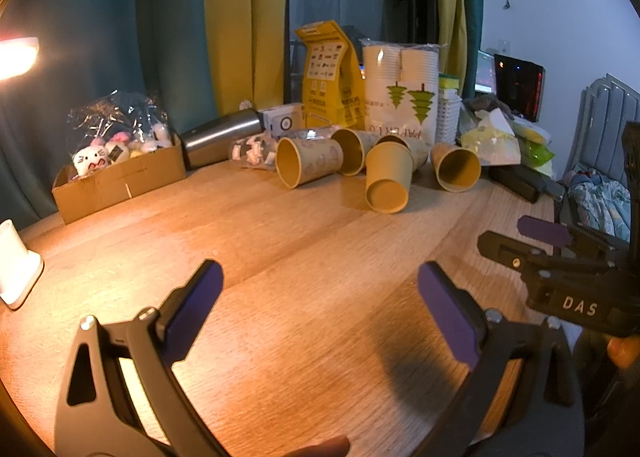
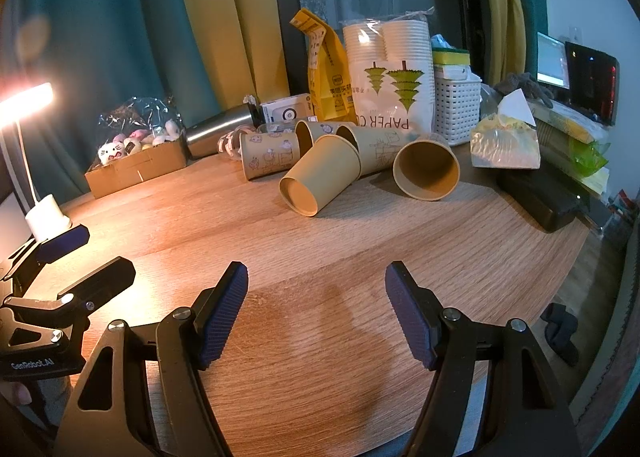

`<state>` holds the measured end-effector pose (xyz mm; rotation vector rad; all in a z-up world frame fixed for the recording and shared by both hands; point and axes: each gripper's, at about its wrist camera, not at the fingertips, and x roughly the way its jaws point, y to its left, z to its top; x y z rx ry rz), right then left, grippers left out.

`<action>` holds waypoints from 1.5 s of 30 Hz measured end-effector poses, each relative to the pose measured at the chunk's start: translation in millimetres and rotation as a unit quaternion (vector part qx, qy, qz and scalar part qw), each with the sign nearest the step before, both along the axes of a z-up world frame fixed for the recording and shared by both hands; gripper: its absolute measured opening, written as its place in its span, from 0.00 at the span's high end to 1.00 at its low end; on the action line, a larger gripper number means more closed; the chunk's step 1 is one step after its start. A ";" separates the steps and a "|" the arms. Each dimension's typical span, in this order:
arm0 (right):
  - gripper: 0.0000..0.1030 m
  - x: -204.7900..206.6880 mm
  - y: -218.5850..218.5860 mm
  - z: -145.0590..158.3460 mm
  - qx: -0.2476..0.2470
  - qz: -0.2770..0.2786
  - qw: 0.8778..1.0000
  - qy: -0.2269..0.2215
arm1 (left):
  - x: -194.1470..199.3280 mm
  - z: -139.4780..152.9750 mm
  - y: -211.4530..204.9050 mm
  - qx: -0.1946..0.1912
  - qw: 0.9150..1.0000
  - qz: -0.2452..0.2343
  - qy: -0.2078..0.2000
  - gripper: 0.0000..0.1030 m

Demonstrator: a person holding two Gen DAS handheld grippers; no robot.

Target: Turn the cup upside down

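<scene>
Both tools are wide open and hold nothing. The left hand-held gripper [image 1: 320, 309] and the right hand-held gripper [image 2: 316, 309] hover low over the bare front part of the wooden table [image 1: 304, 257].

The paper cups lie in a little heap at the back of the table, all on their sides. The closest one, the front cup [image 2: 318, 179], lies apart from the others a bit, with its flat bottom turned toward the cameras and its open mouth pointing away toward the pile. So its long way runs from front to back, slanting a little to the left in the right view. Just beside it is the open-mouth cup [image 2: 426, 169], which shows its round hole to us.

In the right view the front cup sits almost straight ahead of the fingers. In the left view the same cup [image 1: 388, 183] is ahead and a little to the right. The right one looks a bit nearer, I think. It would need to reach forward and pinch the cup across its sides.
</scene>
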<state>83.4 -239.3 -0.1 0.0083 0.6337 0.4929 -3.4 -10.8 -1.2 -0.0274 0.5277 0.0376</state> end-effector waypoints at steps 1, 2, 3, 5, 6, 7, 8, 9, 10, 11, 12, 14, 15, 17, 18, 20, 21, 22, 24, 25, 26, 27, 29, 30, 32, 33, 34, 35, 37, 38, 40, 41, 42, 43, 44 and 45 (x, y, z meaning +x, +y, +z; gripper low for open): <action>0.28 0.0 0.2 -0.1 0.000 0.000 1.000 0.000 | 0.1 0.0 0.0 0.000 1.000 0.000 0.000 0.04; 0.28 0.4 -0.2 -0.2 0.000 0.000 1.000 0.000 | -0.1 -0.1 -0.3 0.000 1.000 -0.001 0.000 0.04; 0.28 0.6 -0.6 0.0 0.000 0.000 1.000 0.000 | -0.3 -0.1 0.4 0.000 1.000 -0.001 0.000 0.04; 0.28 0.8 -0.6 -0.2 0.000 0.000 1.000 0.001 | -0.2 -0.3 0.7 0.000 1.000 -0.002 0.000 0.04; 0.28 0.7 -0.6 -0.2 0.000 0.000 1.000 0.001 | -0.2 -0.4 0.8 0.000 1.000 -0.002 0.000 0.04; 0.28 -0.3 0.3 -0.2 0.000 0.000 1.000 0.000 | -0.2 -0.4 0.5 0.000 1.000 -0.002 0.000 0.04; 0.28 -0.4 0.6 -0.3 0.000 0.000 1.000 0.001 | -0.3 -0.5 0.3 0.000 1.000 -0.001 0.000 0.04; 0.28 -0.4 0.4 -0.3 0.001 0.000 1.000 0.000 | -0.3 -0.4 0.3 0.000 1.000 -0.001 0.000 0.04; 0.28 -0.4 0.5 -0.4 0.001 0.000 1.000 0.001 | -0.2 -0.3 0.4 0.000 1.000 -0.001 0.000 0.04; 0.28 -0.3 0.3 -0.3 0.001 0.000 1.000 0.001 | -0.1 -0.3 0.5 0.000 1.000 -0.002 0.000 0.04; 0.28 -0.2 0.1 -0.3 0.001 0.000 1.000 0.001 | -0.2 -0.4 0.4 0.000 1.000 -0.002 0.001 0.04; 0.28 -0.2 0.1 -0.4 0.001 0.000 1.000 0.001 | 0.2 -0.2 0.4 0.000 1.000 -0.001 0.001 0.04; 0.28 -0.4 0.3 -0.4 0.001 -0.001 1.000 0.001 | 0.3 -0.3 0.4 0.000 1.000 -0.002 0.002 0.04; 0.28 0.0 -0.1 -0.4 0.001 -0.001 1.000 0.001 | -0.2 -0.5 0.3 0.000 1.000 -0.002 0.002 0.04; 0.28 0.0 -0.2 -0.3 0.001 -0.001 1.000 0.001 | -0.1 -0.4 0.3 0.001 1.000 -0.002 0.003 0.04; 0.28 0.0 -0.1 -0.4 0.001 0.000 1.000 0.001 | 0.1 -0.3 0.5 0.001 1.000 -0.001 0.004 0.04; 0.28 0.1 -0.5 -0.3 0.001 0.000 1.000 0.001 | 0.2 -0.3 0.8 0.000 1.000 0.000 0.004 0.04; 0.28 -0.3 -0.1 -0.4 0.001 0.000 1.000 0.001 | 0.5 -0.4 0.9 0.000 1.000 0.001 0.005 0.04; 0.28 -0.2 -0.2 -0.5 0.002 0.000 1.000 0.001 | 1.0 -0.2 1.0 0.000 1.000 0.002 0.006 0.04; 0.28 -0.1 -0.5 -0.4 0.002 0.000 1.000 0.001 | 1.0 0.0 1.1 0.000 1.000 0.002 0.006 0.04; 0.28 -0.2 -0.5 -0.3 0.002 0.000 1.000 0.001 | 1.6 0.3 0.8 0.000 1.000 0.003 0.007 0.04; 0.28 -0.1 -0.6 -0.3 0.002 -0.001 1.000 0.001 | 1.6 0.2 0.6 0.000 1.000 0.003 0.007 0.04; 0.28 -0.2 -0.6 -0.3 0.002 -0.001 1.000 0.001 | 1.2 0.3 0.7 0.000 1.000 0.003 0.006 0.04; 0.28 -0.2 -0.7 -0.3 0.002 0.000 1.000 0.001 | 1.7 0.3 0.6 0.001 1.000 0.003 0.007 0.04; 0.28 -0.4 -0.5 -0.4 0.002 0.000 1.000 0.001 | 1.6 0.3 0.8 0.000 1.000 0.003 0.007 0.04; 0.28 -0.2 -0.7 -0.3 0.002 0.000 1.000 0.002 | 1.6 0.4 0.8 0.000 1.000 0.003 0.006 0.04; 0.28 -0.2 -0.8 -0.3 0.003 0.000 1.000 0.002 | 1.6 0.5 0.3 0.001 1.000 0.003 0.006 0.04; 0.28 -0.3 -0.7 -0.2 0.003 -0.001 1.000 0.001 | 1.5 0.5 0.4 0.001 1.000 0.003 0.007 0.04; 0.28 -0.3 -0.8 -0.1 0.003 -0.001 1.000 0.002 | 1.7 1.2 0.8 0.001 1.000 0.003 0.007 0.04; 0.28 -0.4 -0.7 -0.1 0.003 0.000 1.000 0.001 | 1.7 1.1 0.6 0.001 1.000 0.003 0.007 0.04; 0.28 -0.2 -0.9 -0.1 0.003 0.000 1.000 0.001 | 1.5 1.1 0.6 0.001 1.000 0.003 0.007 0.04; 0.28 -0.2 -1.0 -0.1 0.003 0.000 1.000 0.001 | 1.4 1.2 0.8 0.001 1.000 0.004 0.007 0.04; 0.28 -0.1 -1.1 0.0 0.003 0.000 1.000 0.001 | 1.9 1.5 0.8 0.001 1.000 0.004 0.007 0.04; 0.28 -0.1 -1.0 0.0 0.003 0.000 1.000 0.001 | 2.0 1.5 0.9 0.001 1.000 0.003 0.007 0.04; 0.28 0.0 -1.2 0.0 0.003 0.000 1.000 0.001 | 2.0 1.7 0.9 0.002 1.000 0.003 0.007 0.04; 0.28 0.0 -1.4 0.2 0.004 0.000 1.000 0.001 | 2.2 1.6 1.1 0.001 1.000 0.004 0.007 0.04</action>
